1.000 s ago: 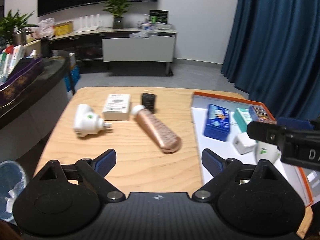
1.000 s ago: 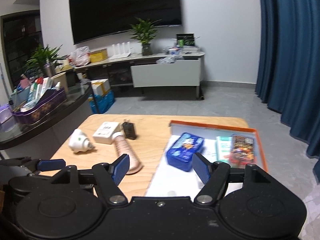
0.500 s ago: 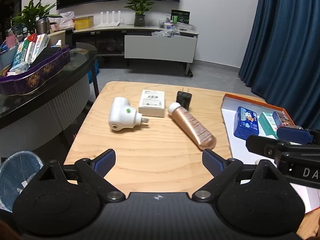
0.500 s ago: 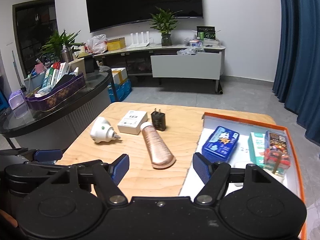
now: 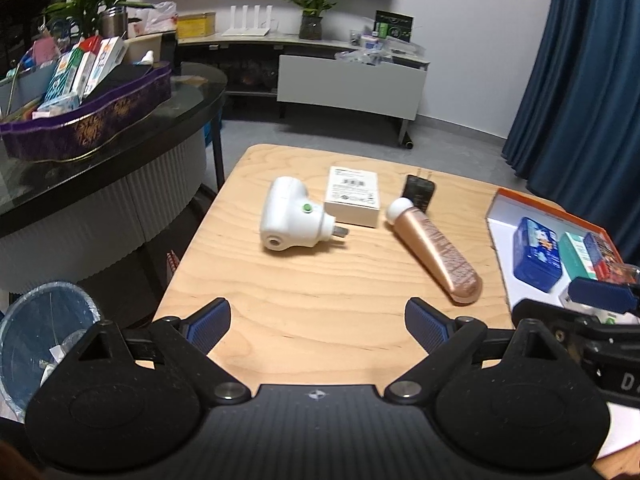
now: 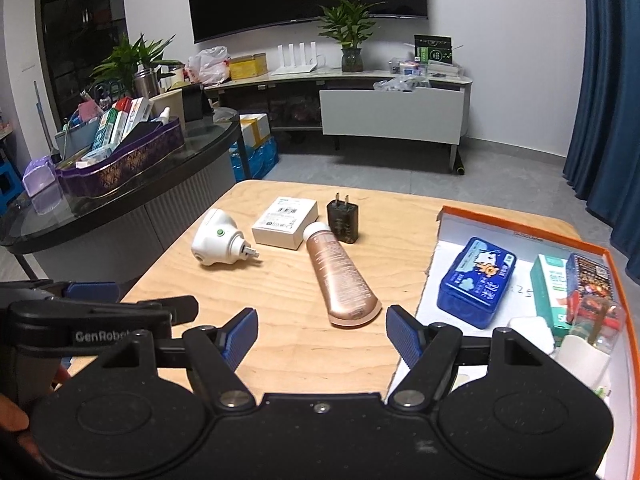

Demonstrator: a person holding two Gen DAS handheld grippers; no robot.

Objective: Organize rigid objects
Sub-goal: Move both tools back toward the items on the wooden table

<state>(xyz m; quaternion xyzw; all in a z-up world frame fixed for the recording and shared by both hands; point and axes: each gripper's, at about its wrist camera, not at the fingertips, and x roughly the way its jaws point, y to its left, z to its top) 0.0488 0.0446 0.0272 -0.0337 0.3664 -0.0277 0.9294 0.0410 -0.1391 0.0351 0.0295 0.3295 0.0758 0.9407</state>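
On the wooden table lie a white plug-in device, a white box, a black charger and a copper tube. An orange-rimmed tray at the right holds a blue tin, a green box and a dark patterned box. My left gripper hovers open over the table's near edge, nothing between its fingers. My right gripper is open too, just short of the tube's flat end.
A glass-topped counter with a purple basket of boxes stands to the left. A blue waste bin sits on the floor at the lower left. Beyond the table are grey floor, a TV stand and a blue curtain.
Both views have swung so the table objects sit further right and lower in frame, with the counter and basket coming in from the left. Nothing on the table has moved; both grippers remain open.
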